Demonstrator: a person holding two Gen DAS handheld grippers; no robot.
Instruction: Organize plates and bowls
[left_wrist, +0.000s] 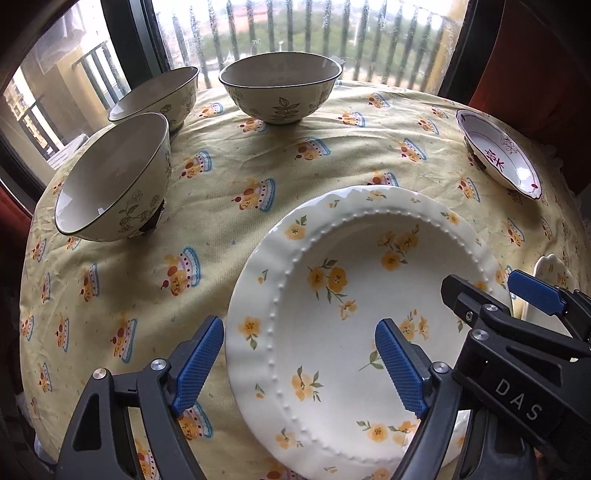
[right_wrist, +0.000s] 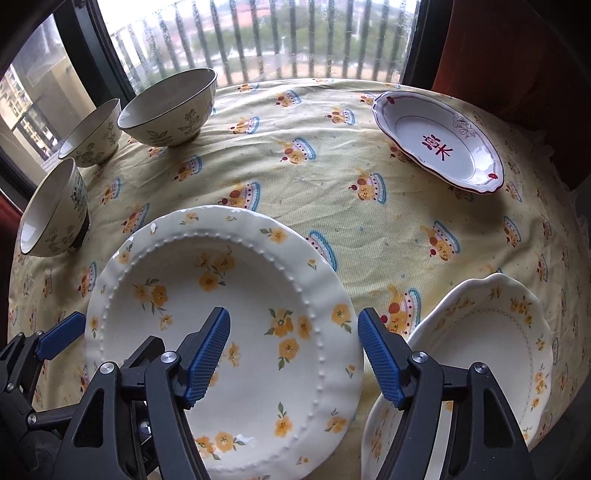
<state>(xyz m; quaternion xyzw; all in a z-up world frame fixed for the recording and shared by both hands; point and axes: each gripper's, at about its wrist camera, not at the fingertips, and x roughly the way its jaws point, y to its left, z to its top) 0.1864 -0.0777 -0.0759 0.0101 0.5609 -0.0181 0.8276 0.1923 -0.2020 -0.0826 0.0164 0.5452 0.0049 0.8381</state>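
The floral plate (left_wrist: 354, 314) lay flat on the tablecloth (left_wrist: 229, 206); the left gripper (left_wrist: 299, 358) straddled its left rim and the right gripper (right_wrist: 293, 349) its right rim (both jaws apart, gripping nothing).

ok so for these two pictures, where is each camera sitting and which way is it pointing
Left wrist: rides the left gripper, open astride the yellow-flowered plate rim's left side, facing the window; the right gripper shows at right.
Right wrist: rides the right gripper, open astride that plate's right rim, facing likewise; the left gripper's fingertip shows at left.
Shared: the plate, three bowls, the red-character dish, the tablecloth.
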